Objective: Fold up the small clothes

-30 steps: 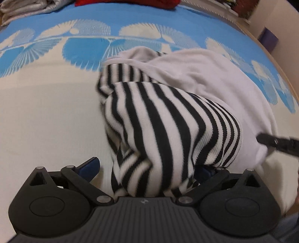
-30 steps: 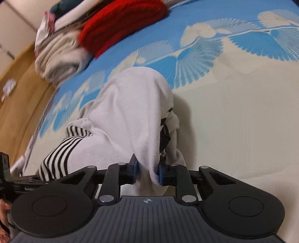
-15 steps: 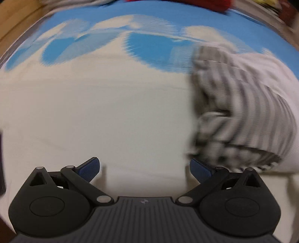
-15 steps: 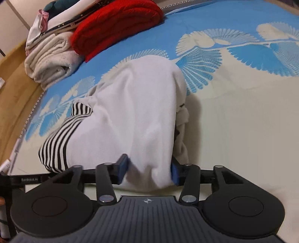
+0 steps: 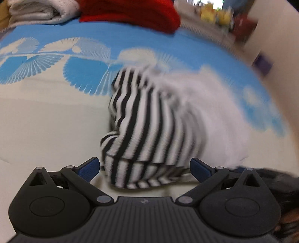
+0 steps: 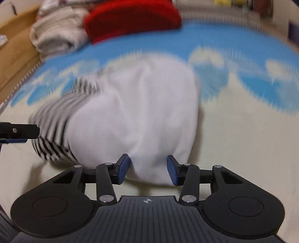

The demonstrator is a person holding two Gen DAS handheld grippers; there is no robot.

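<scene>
Left gripper (image 5: 143, 167): jaws spread wide, blue pads well apart; the striped end of the garment lies between them on the bed, and neither pad presses on it.
Left pad (image 5: 89, 166): blue, clear of the cloth, just beside the striped hem.
Garment (image 5: 168, 119): a small white top with black-and-white striped parts, bunched in a mound on the bed; in the left wrist view the striped part faces the camera and the plain white part lies to its right. The picture is blurred, so finer folds cannot be told.
Bed cover (image 5: 46, 119): cream near the camera, blue with white fan shapes farther off.
Folded pile: a whitish folded cloth (image 5: 37, 11) and a red knit (image 5: 134, 13) sit at the far edge of the bed, well apart from the garment.
Right gripper (image 6: 148, 171): jaws about half apart and just now closing a little; the white edge of the garment lies between the blue pads, which stand beside the cloth without clamping it.
Garment, right wrist view (image 6: 142, 119): white part in the middle, striped part at its left.
Other gripper's finger (image 6: 18, 130): a black tip at the left edge, near the striped part.
</scene>
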